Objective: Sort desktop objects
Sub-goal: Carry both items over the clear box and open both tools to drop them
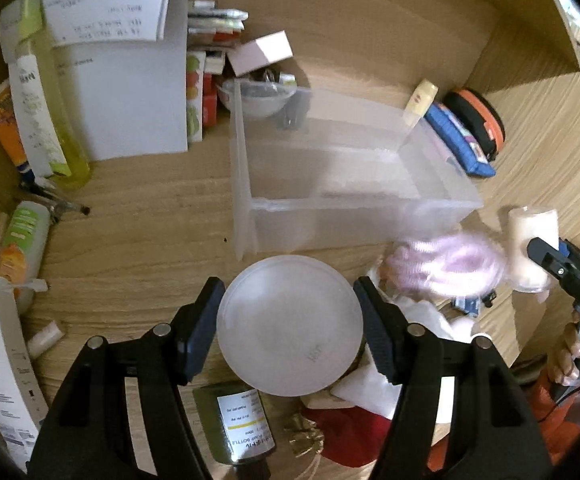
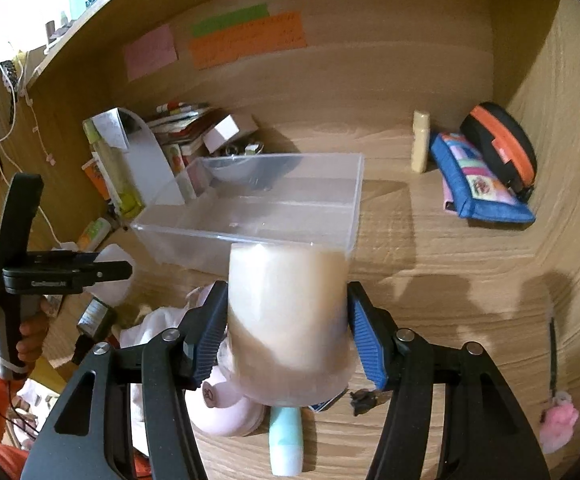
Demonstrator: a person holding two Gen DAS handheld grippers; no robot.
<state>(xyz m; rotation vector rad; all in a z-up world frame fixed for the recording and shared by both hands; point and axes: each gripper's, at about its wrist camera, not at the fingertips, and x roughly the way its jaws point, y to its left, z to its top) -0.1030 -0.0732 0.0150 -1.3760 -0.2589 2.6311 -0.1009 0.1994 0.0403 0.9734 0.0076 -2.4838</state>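
Jaws: left gripper (image 1: 289, 326) clamps frosted jar (image 1: 290, 326); right gripper (image 2: 287, 334) clamps cream jar (image 2: 287, 320), base hidden.

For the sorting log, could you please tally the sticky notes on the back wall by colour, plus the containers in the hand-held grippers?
Pink note: 1
Green note: 1
Orange note: 1
Frosted round container, left hand-held gripper: 1
Cream jar, right hand-held gripper: 1
Total: 5
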